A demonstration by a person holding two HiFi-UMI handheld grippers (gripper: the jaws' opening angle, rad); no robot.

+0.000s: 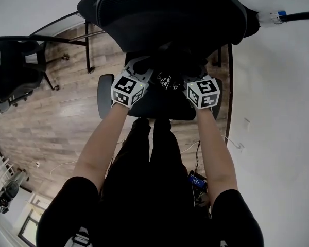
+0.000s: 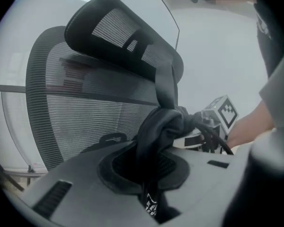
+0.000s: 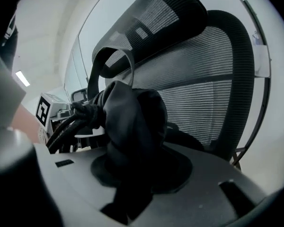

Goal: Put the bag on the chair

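Observation:
The black bag hangs bunched between my two grippers, just above the seat of a black office chair. My left gripper is shut on a fold of the bag's fabric. My right gripper is shut on a thick bunch of the same fabric. The chair's mesh back and headrest stand close behind the bag, and its strap loops up in front of them. In each gripper view the other gripper's marker cube shows beside the bag.
A second black chair stands on the wooden floor to the left. A white surface runs along the right side. A blue device with cables lies on the floor by the person's legs.

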